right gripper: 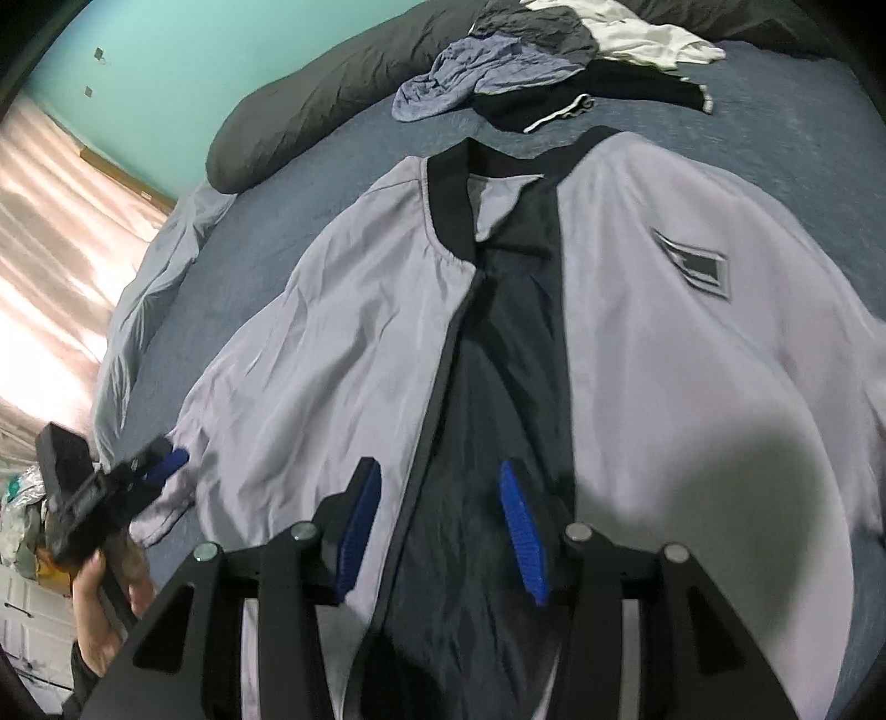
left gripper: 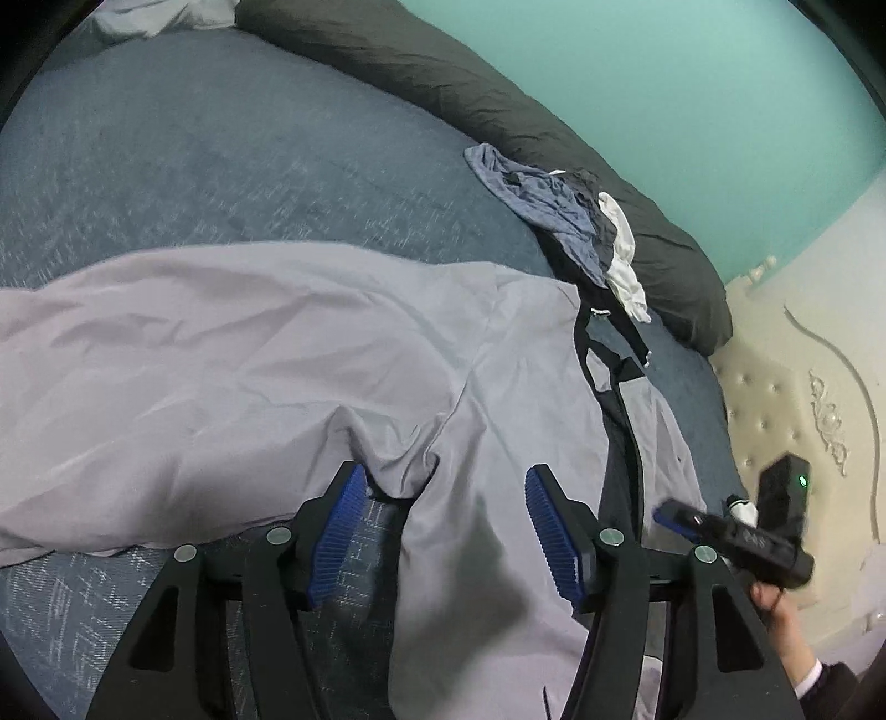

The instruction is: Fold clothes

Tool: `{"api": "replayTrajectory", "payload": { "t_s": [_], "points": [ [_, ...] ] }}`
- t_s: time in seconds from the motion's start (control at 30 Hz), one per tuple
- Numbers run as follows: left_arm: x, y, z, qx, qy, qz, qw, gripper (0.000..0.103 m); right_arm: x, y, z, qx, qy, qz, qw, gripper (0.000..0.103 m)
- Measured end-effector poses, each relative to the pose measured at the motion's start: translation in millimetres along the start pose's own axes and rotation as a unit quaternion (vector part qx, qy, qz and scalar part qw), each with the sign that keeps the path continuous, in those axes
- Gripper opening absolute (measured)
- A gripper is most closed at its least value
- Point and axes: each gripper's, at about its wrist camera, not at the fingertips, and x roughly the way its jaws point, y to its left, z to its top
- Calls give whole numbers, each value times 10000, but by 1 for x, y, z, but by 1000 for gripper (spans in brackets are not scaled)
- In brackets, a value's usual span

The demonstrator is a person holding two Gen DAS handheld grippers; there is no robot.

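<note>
Bed: blue-grey textured bed cover [right gripper: 343, 221], dark grey long pillow [right gripper: 310, 111] at far edge.
Jacket: light grey zip jacket w/ black collar [right gripper: 692, 360], spread flat on bed, front unzipped.
Pile: crumpled blue, black & white clothes [right gripper: 498, 72] beyond collar.
Left tongs [left gripper: 446, 545]: spread apart, over jacket hem, nothing held.
Right tongs [right gripper: 443, 531]: spread apart, straddling zip gap, nothing held.

jacket [right gripper: 692, 387] hem cut off by the lower edge.

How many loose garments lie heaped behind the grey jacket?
4, maybe more hidden: blue crumpled cloth, dark grey garment, white garment, black garment with white trim, all beyond the grey jacket.
</note>
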Motion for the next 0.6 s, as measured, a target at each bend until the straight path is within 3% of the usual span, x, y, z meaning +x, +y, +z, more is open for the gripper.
{"api": "replayTrajectory", "payload": {
  "t_s": [0.37,0.53,0.6],
  "points": [
    [2,5,-6,-78,7,-196,9998,70,49,3,45,1,89,-118,9999,46],
    [6,9,-9,-17,22,-71,10000,71,67,4,55,47,65,-132,9999,46],
    [10,14,-9,-108,55,-93,9999,71,71,5,57,-11,24,-197,9998,36]
  ]
}}
